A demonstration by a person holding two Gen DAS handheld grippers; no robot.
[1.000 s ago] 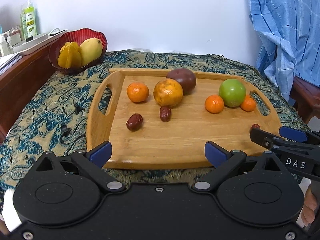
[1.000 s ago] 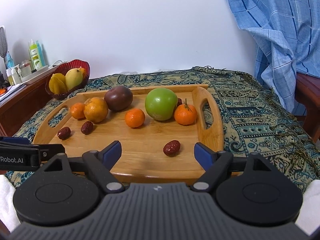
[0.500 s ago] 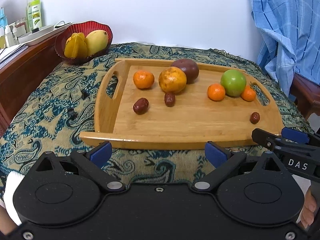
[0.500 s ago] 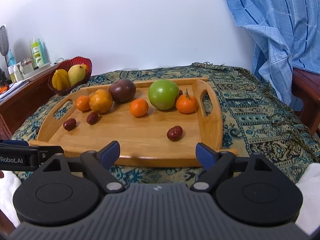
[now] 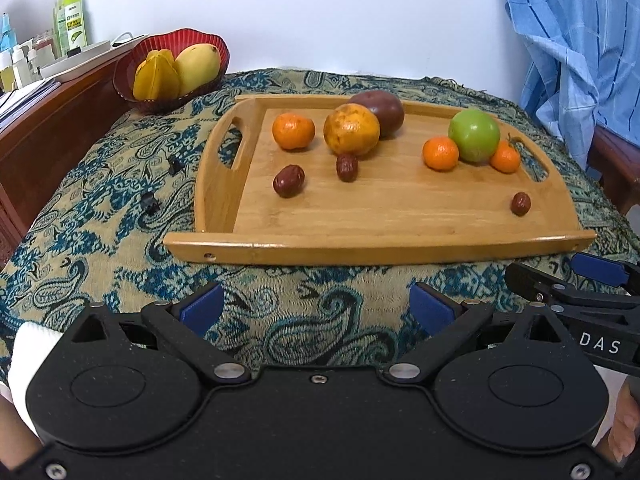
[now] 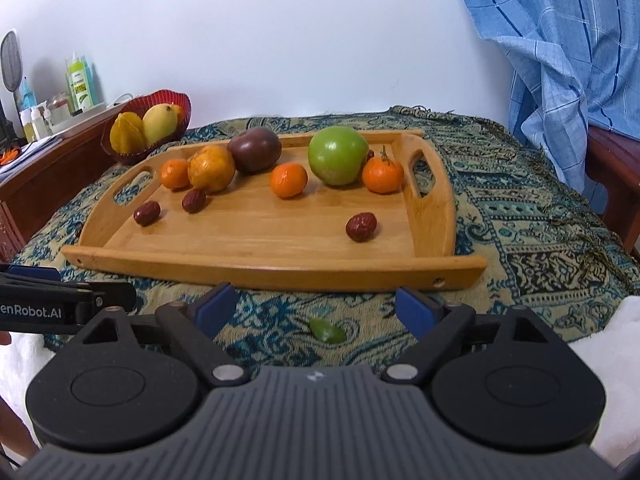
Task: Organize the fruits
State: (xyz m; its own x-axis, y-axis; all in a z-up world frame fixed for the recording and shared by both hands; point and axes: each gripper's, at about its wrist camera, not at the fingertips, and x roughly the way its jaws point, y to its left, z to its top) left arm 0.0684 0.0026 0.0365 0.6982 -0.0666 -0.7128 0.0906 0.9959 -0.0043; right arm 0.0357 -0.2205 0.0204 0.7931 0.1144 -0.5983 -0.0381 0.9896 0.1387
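Bamboo is what the tray (image 5: 384,236) is made of, and it is seen farther off than a second ago: its near rim, then hidden behind both grippers, now lies clear of them with patterned cloth (image 5: 100,240) showing in between. Both grippers have therefore been drawn back from the counter, so it is judged that no fruit has yet been picked and the sorting is only about to start. On the tray the fruit is left scattered: a green apple (image 6: 338,155), three small oranges, a larger orange (image 5: 351,129), a dark plum (image 6: 254,149) and several red dates, while a red bowl (image 5: 172,42) with a mango stands well apart at the far left. The right gripper (image 6: 316,306) has just been opening and is spread wide with nothing between its jaws; the left gripper (image 5: 316,306) is likewise wide and empty.
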